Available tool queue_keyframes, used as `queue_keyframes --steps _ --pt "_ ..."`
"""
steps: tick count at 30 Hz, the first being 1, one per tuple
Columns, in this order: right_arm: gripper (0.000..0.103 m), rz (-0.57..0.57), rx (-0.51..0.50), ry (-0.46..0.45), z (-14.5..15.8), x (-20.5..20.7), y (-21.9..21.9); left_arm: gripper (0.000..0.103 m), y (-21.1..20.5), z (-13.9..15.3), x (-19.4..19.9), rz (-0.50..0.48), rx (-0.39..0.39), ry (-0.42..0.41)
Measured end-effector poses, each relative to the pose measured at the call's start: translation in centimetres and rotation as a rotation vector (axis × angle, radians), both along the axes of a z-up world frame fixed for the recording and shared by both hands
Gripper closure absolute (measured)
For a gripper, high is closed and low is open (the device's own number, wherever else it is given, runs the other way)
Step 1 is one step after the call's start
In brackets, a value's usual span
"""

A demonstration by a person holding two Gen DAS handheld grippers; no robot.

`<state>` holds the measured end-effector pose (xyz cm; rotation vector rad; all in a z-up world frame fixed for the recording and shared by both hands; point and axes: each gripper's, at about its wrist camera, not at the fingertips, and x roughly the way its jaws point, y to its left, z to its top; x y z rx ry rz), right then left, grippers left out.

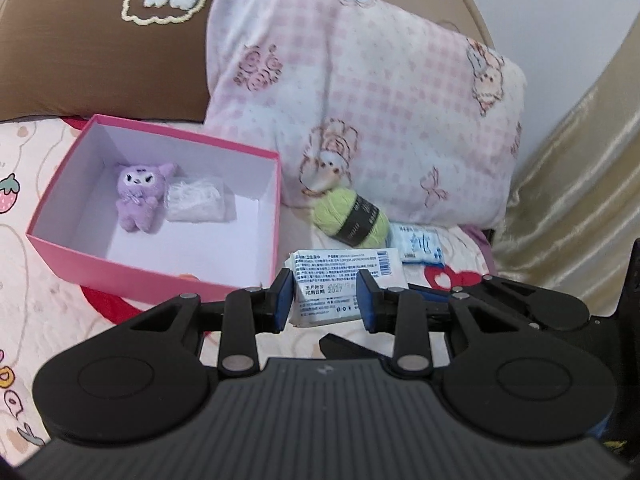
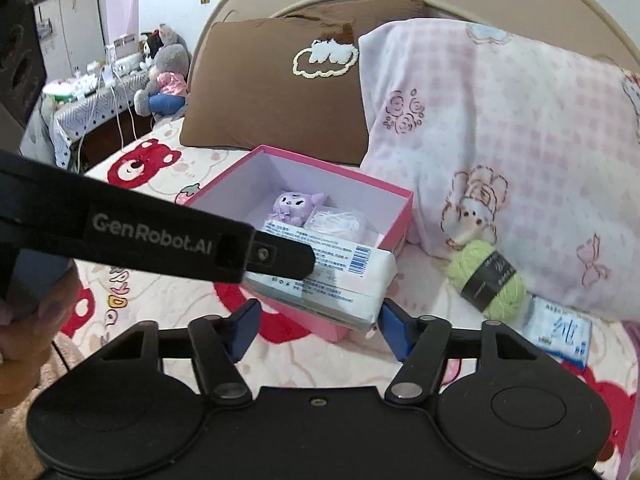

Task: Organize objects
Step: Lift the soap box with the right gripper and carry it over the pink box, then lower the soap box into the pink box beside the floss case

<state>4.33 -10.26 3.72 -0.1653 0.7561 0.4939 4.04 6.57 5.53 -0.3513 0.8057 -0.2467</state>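
Observation:
A pink open box [image 1: 256, 152] [image 2: 404, 196] sits on the bed. It holds a purple plush toy [image 1: 140, 194] [image 2: 290, 204] and a clear bag of white fibre [image 1: 196, 200] [image 2: 336, 220]. My left gripper [image 1: 325, 300] is shut on a white printed tissue pack [image 1: 340, 284] [image 2: 336, 276], held just right of the box. My right gripper [image 2: 318, 322] is open and empty, just below the pack. A green yarn ball [image 1: 350, 216] [image 2: 486, 278] and a small blue-white packet [image 1: 420, 246] [image 2: 560, 332] lie by the pink pillow.
A pink checked pillow [image 1: 360, 92] [image 2: 500, 132] and a brown pillow [image 1: 80, 48] [image 2: 280, 96] lean on the headboard behind the box. A gold curtain [image 1: 580, 200] hangs at the right. A cluttered side table with plush toys [image 2: 160, 68] stands left of the bed.

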Motion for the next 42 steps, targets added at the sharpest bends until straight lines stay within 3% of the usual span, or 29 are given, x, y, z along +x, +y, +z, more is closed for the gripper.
queue_keyframes --steps 7,14,19,23,42 --pt "0.046 0.030 -0.053 -0.010 1.3 3.6 2.5 0.070 2.7 0.9 3.4 0.032 0.011 -0.015" --pt "0.047 0.056 -0.098 -0.019 1.7 6.9 4.3 0.068 4.8 0.2 6.6 0.033 -0.004 -0.025" --pt "0.047 0.085 -0.111 -0.016 0.5 8.7 5.4 0.068 6.3 -1.8 7.5 0.084 -0.047 -0.018" --pt "0.047 0.086 -0.122 0.000 -1.4 9.6 6.5 0.069 7.4 -4.3 8.3 0.107 -0.078 0.034" --pt "0.047 0.136 -0.187 0.122 -7.3 13.0 10.5 0.069 11.1 -11.4 11.0 0.122 -0.096 0.180"
